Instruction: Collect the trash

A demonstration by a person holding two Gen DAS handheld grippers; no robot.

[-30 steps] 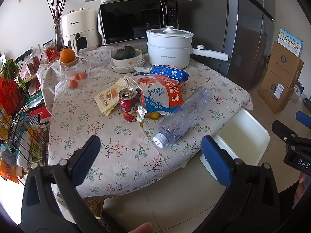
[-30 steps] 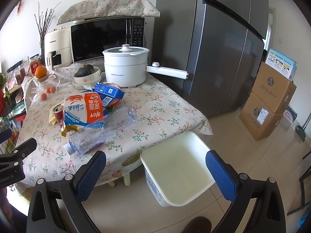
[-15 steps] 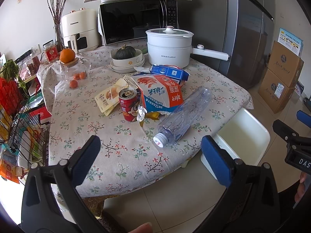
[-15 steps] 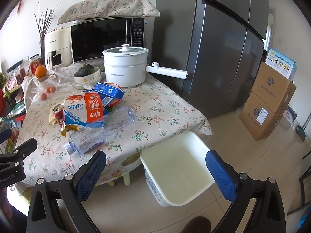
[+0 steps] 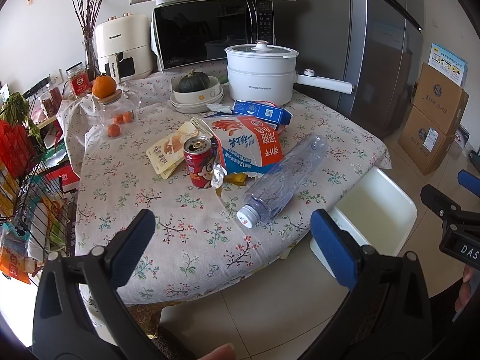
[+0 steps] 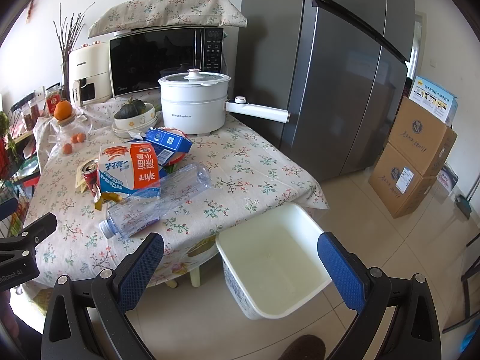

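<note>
Tongs: my left tongs (image 5: 232, 234) and right tongs (image 6: 240, 255) both spread, empty.
First pick: I pinch the nearest bottle (image 5: 282, 177) mid-body.
Drop: bin (image 6: 312, 225), right of worktop (image 5: 186, 228).

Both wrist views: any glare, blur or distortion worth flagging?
Left wrist view: sharp; fisheye bends the fridge edge, dark vignette in the corners, and the microwave door mirrors the pot. Right wrist view: equally sharp, same barrel distortion; daylight sheen on the floor tiles at right, and the white bin interior is bright but not blown out.
</note>
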